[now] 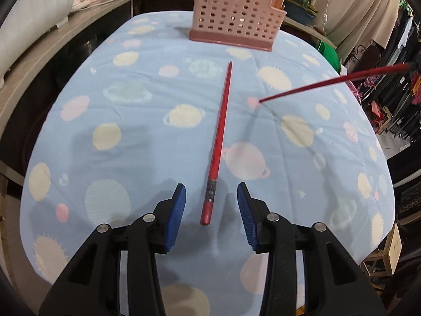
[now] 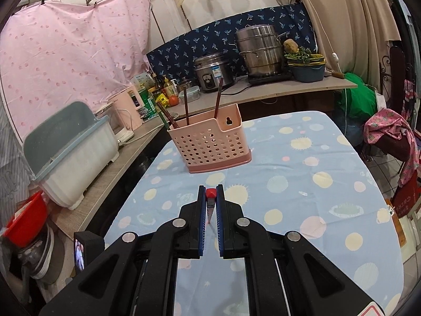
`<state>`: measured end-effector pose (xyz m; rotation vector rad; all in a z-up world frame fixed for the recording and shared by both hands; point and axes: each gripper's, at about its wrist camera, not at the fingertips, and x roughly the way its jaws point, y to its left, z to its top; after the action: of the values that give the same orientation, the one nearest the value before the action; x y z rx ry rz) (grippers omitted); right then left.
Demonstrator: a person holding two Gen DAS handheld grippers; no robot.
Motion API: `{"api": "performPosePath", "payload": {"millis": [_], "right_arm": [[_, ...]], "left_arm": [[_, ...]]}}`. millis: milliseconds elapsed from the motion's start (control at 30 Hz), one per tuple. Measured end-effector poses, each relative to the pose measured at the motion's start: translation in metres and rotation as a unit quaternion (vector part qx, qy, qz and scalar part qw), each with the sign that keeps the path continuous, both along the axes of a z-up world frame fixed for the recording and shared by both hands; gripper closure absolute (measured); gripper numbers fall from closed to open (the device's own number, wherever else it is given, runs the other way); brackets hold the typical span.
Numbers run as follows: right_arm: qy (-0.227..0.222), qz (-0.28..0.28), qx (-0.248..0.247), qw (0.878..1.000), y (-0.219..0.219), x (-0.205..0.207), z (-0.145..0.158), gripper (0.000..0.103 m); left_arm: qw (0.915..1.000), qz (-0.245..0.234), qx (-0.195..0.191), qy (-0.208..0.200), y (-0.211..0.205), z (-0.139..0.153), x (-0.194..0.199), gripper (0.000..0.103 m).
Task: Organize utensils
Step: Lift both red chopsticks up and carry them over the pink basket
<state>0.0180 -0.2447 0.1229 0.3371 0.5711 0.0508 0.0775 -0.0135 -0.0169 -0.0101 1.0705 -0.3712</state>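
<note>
A red chopstick (image 1: 219,142) lies on the blue planet-print tablecloth (image 1: 126,137), its thick end between my left gripper's open blue pads. My left gripper (image 1: 211,197) is open and empty, low over the cloth. My right gripper (image 2: 211,197) is shut on a second red chopstick (image 2: 210,204), held above the table; in the left wrist view that chopstick (image 1: 329,83) slants in from the right, tip near the cloth. A pink perforated utensil basket (image 2: 210,144) stands at the far end of the table and holds several chopsticks (image 2: 186,105). It also shows in the left wrist view (image 1: 236,13).
A counter (image 2: 263,92) runs behind and left of the table with a rice cooker (image 2: 213,72), steel steamer pots (image 2: 259,50), bottles and a grey dish-drainer box (image 2: 71,152). Clothes hang at the right edge (image 2: 389,134).
</note>
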Motion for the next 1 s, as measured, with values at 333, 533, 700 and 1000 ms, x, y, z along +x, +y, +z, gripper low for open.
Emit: {"api": "performPosePath", "payload": {"millis": [333,533,700,1000], "right_arm": [[0.005,0.001,-0.005,1.000,0.004,-0.005,-0.005,0.096],[-0.002,0.002,-0.012,1.000,0.007,-0.003,-0.001,0.096],[-0.013,0.007,-0.015,1.000,0.007,0.005,0.013,0.096],[-0.026,0.021,-0.010,0.999,0.003,0.033,0.033,0.096]], "left_arm": [[1.0000,-0.007,0.000,0.000,-0.003,-0.004,0.001,0.095],[0.9998,-0.007,-0.006,-0.017,-0.003,0.017,-0.004,0.096],[0.9986,-0.005,-0.015,-0.051,0.000,0.058,-0.004,0.096],[0.9937,0.004,-0.031,-0.108,0.001,0.132,0.023,0.097]]}}
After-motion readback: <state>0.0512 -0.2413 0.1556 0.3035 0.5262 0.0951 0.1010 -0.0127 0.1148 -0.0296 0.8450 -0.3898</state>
